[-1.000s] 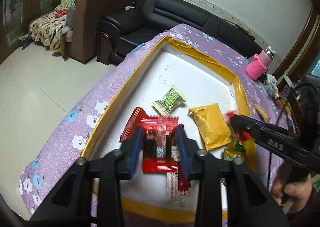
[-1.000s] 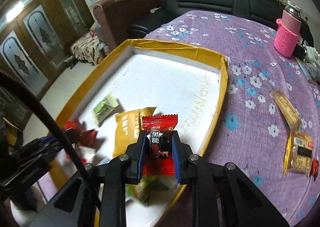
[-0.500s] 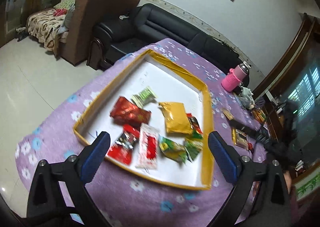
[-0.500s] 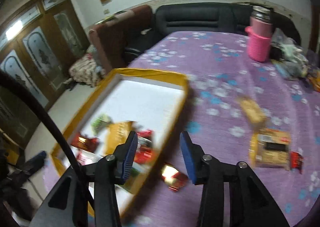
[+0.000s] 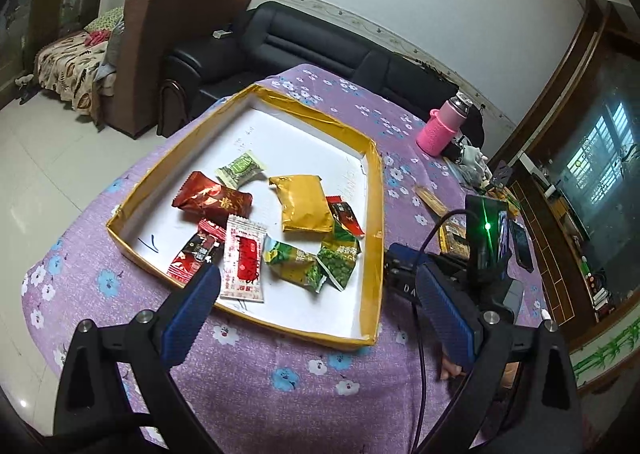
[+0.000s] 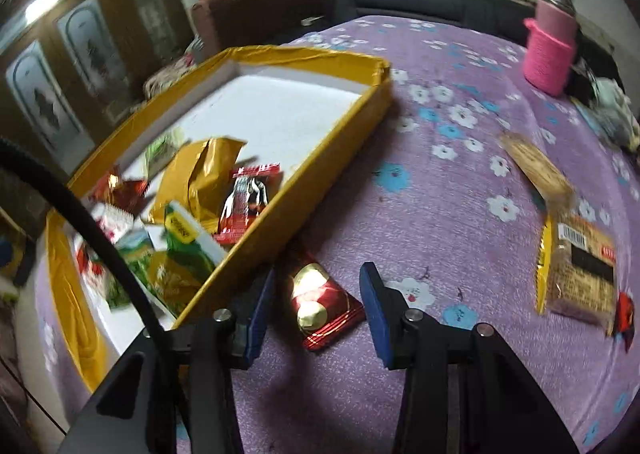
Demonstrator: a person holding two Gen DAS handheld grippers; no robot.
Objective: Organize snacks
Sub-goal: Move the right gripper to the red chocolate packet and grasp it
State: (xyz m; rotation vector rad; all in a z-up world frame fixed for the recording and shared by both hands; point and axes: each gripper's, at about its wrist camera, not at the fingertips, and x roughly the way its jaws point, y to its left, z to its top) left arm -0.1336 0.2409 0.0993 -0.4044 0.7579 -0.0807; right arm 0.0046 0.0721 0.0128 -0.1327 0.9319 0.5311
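A yellow-rimmed white tray [image 5: 378, 213] on the purple flowered table holds several snack packets: a gold pack [image 5: 305, 202], a dark red pack [image 5: 212, 201], a white-and-red pack [image 5: 245, 258] and green packs [image 5: 296, 262]. My left gripper [image 5: 316, 314] is open and empty, raised above the tray's near edge. My right gripper [image 6: 316, 310] is open, its jaws on either side of a red-and-gold packet [image 6: 322, 300] lying on the cloth just outside the tray [image 6: 320, 181]. A brown biscuit pack [image 6: 580, 266] and a long wafer pack [image 6: 534, 165] lie further right.
A pink-sleeved bottle [image 5: 440, 127] stands at the table's far side, with clutter beside it. A black sofa [image 5: 304, 41] and brown armchair [image 5: 168, 41] stand behind the table. The right gripper's body [image 5: 484, 250] shows at the tray's right edge.
Both grippers let go of red packets into the tray and opened. The left one pulled back and up. The right one swung out to the cloth, over the red-and-gold packet.
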